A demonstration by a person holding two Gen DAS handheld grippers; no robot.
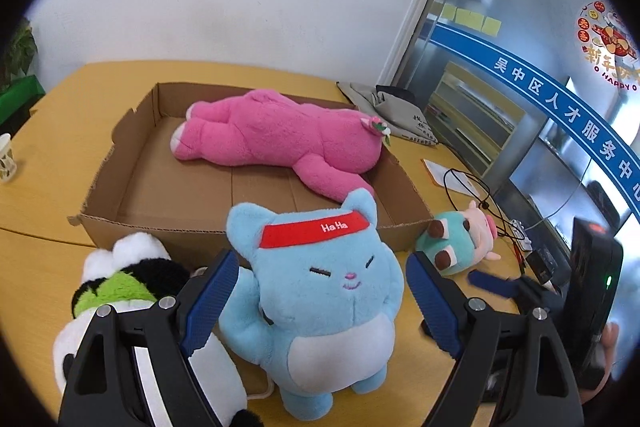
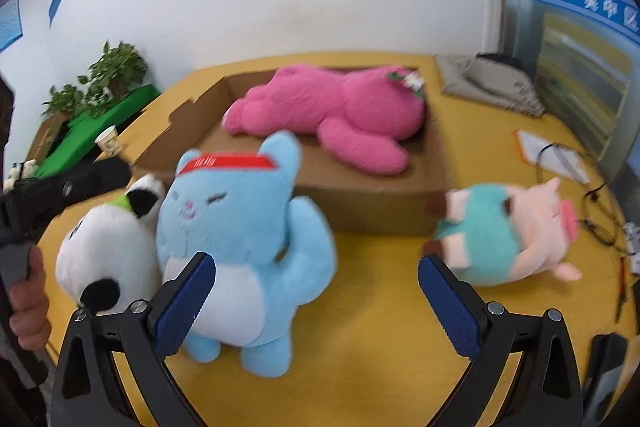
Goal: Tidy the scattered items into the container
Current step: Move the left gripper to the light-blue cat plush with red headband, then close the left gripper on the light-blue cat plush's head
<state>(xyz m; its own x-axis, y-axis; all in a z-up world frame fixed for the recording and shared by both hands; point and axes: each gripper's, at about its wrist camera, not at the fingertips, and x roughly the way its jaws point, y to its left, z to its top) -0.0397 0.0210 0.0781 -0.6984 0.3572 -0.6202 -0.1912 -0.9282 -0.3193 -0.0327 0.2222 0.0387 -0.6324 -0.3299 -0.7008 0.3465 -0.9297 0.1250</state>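
Setting: a yellow table (image 1: 48, 163) stood against a white wall; a glass door with a blue band was at the right
Box: a shallow cardboard box (image 1: 120, 195) lay open on the table; a pink plush (image 1: 276, 131) lay on its side inside, one leg stretched toward the near wall
Blue cat: a blue cat plush (image 1: 320, 291) with a red headband stood upright on the table, just outside the box's near wall
Panda: a panda plush (image 1: 120, 283) lay touching the cat's side, also outside the box
Pig: a teal and pink pig plush (image 1: 460, 243) lay on the table near the box's corner, apart from the cat
Left gripper: the left gripper (image 1: 320, 299) had its jaws spread wide; the cat sat between them, the pads not pressing on it
Right gripper: the right gripper (image 2: 316, 303) was released too, jaws wide over bare table between cat and pig; this view was blurred
Clutter: a grey bag (image 1: 396, 111), paper and black cables (image 1: 476, 191) lay beyond the box; a paper cup (image 2: 109, 142) stood at the table's far edge
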